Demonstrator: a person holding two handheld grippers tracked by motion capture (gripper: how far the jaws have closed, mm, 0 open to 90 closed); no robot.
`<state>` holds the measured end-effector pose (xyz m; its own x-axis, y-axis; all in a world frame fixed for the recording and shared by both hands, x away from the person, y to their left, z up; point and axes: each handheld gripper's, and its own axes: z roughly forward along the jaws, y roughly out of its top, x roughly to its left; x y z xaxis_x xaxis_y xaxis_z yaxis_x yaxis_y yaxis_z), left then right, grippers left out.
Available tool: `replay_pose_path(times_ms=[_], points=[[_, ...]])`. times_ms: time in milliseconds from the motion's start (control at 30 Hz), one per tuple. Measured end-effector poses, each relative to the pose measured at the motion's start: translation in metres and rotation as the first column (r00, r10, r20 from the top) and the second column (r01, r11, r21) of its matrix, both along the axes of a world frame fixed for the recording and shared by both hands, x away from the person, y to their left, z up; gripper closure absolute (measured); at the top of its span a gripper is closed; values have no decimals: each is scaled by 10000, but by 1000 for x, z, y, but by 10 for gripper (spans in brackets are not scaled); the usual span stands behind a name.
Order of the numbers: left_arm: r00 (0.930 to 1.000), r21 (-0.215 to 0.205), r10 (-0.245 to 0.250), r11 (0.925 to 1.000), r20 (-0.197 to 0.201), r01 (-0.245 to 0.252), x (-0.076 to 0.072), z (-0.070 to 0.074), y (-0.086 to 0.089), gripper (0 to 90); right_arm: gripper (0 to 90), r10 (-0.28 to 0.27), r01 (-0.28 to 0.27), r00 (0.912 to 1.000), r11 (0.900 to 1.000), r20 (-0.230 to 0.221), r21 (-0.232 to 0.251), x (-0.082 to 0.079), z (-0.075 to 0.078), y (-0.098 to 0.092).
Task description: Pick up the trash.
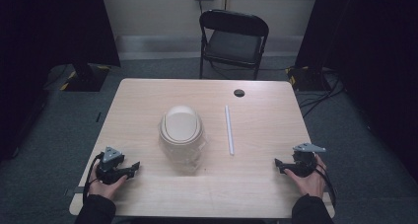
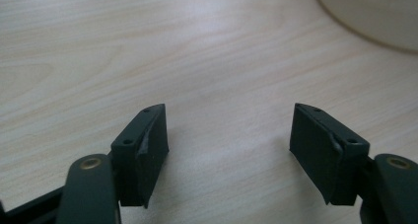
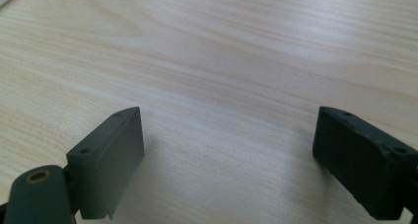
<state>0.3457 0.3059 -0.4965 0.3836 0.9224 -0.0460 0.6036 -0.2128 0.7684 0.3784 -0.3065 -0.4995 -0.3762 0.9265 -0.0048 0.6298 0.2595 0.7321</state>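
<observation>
Nearest the high camera, the person's two forearms are coming in over the near edge of the light wooden table point(image 1: 148, 194), each hand wrapped around a gripper. Starting at the left, the left gripper point(image 1: 134, 168) is resting low on the tabletop beside the near left corner, its grey three-cornered plate facing up and its tips pointing toward the middle of the table. In the left gripper view its black jaws are standing well apart, with bare wood grain showing between them and nothing being pinched point(image 2: 229, 135). The rounded edge of a pale container is showing at the top right of that view.

Moving toward the centre, that container is a clear plastic cup point(image 1: 181, 140) with a cream domed lid point(image 1: 181, 124), lying on its side near the middle of the table, lid end turned away from the person. It is sitting well apart from both grippers.

Just to the right of it, a white straw point(image 1: 229, 129) is lying flat on the wood, running roughly front to back, near the cup but not touching it. A small dark cable hole point(image 1: 239, 93) is sitting beyond it near the far edge.

At the right, the right gripper point(image 1: 279, 165) is resting near the near right corner, tips pointing inward. In the right gripper view its jaws are spread wide over bare wood, gripping nothing point(image 3: 229, 150).

Beyond the table, a black folding chair point(image 1: 233, 39) is standing on the grey floor.
</observation>
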Motion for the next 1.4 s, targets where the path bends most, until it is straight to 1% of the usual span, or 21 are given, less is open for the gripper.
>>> replay_pose_path(times_ms=[100,167,267,433,600,633,733,833,867,933,967,1000,1033,1100,1167,1200,1233,1333,1400], points=[[9978,-491,202,9986,629,-172,-3,9,1,319,111,-2,2,10000,10000,0,2,0,0,0],[9928,-865,431,9957,1115,-335,-6,15,1,321,111,0,0,10000,10000,0,2,0,0,0],[9846,-1290,674,9905,1611,-467,-9,25,1,327,111,3,-3,10000,10000,3,1,0,0,0],[9747,-1545,765,9870,2099,-442,-6,44,-3,320,111,6,-6,10000,10000,8,-4,0,0,0],[9646,-1746,584,9846,2573,-130,-1,61,-14,320,111,4,-4,10000,10000,8,-2,0,0,0],[9613,-1800,534,9837,2703,-40,0,65,-17,320,111,0,0,10000,10000,6,0,0,0,0],[9552,-1891,461,9819,2924,105,2,74,-23,320,111,5,-5,10000,10000,6,-2,0,0,0],[9476,-2022,384,9789,3173,280,6,83,-29,320,111,7,-7,10000,10000,11,-4,0,0,0],[9450,-1990,317,9793,3256,357,7,87,-32,320,111,4,-4,10000,10000,8,-2,0,0,0],[9403,-2083,272,9769,3392,469,9,93,-38,319,111,0,0,10000,10000,5,3,0,0,0],[9373,-2065,209,9769,3478,549,10,96,-41,319,111,-1,1,10000,10000,2,4,0,0,0],[9373,-2065,209,9769,3478,549,10,96,-41,319,111,4,-4,10000,10000,6,0,0,0,0],[9328,-2118,115,9748,3603,698,13,101,-49,319,111,4,-4,10000,10000,7,-1,0,0,0],[9304,-2136,-21,9731,3667,864,16,105,-57,318,111,-1,1,10000,10000,5,3,0,0,0],[9262,-2005,-233,9740,3764,1060,18,110,-66,313,111,0,0,10000,10000,2,5,0,0,0],[9252,-1906,-320,9753,3781,1117,19,111,-70,311,111,0,0,10000,10000,5,3,0,0,0],[9236,-1923,-361,9743,3816,1175,20,112,-73,309,111,0,0,10000,10000,6,3,0,0,0],[9245,-1856,-611,9726,3761,1398,24,114,-83,302,111,4,-4,10000,10000,4,3,0,0,0],[9273,-1800,-741,9723,3670,1490,26,113,-90,294,111,1,-1,10000,10000,5,1,0,0,0]])
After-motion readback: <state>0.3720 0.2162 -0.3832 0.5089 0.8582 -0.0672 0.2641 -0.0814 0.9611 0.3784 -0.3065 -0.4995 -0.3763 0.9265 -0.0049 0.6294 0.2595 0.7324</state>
